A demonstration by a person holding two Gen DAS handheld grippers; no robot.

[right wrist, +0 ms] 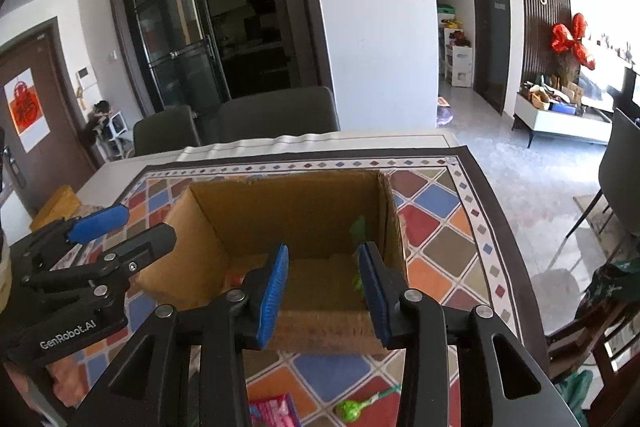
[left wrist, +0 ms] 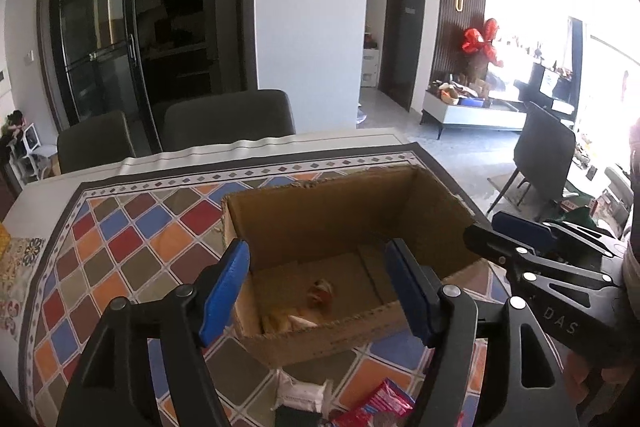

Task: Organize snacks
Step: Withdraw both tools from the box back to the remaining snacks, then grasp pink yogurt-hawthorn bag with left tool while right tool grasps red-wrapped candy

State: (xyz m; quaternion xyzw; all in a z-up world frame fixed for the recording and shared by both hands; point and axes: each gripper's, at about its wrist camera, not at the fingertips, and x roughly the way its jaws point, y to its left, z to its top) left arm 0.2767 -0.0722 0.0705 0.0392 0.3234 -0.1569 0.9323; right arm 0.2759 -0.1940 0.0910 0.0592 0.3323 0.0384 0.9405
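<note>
Brown corrugated cardboard forms the open box (left wrist: 340,215) that stands on a tablecloth (left wrist: 132,239) patterned in red, blue, orange and olive diamonds. Both grippers point down over the near rim of the box. The left gripper (left wrist: 316,287) has its blue pads set wide apart with nothing between them; through the gap, a small orange-red wrapped snack (left wrist: 320,297) lies on the box floor, with a pale wrapper (left wrist: 292,321) against the near wall. The right gripper (right wrist: 324,287) has its pads set at a narrower gap, also with nothing between them; a green packet (right wrist: 360,227) leans in the right inner corner of the box. On the cloth outside the box, nearest the cameras, lie a green lollipop (right wrist: 348,409), a pink packet (right wrist: 276,411) and a white wrapped item (left wrist: 304,393). Two grey chairs (left wrist: 228,123) stand at the far side of the table.
</note>
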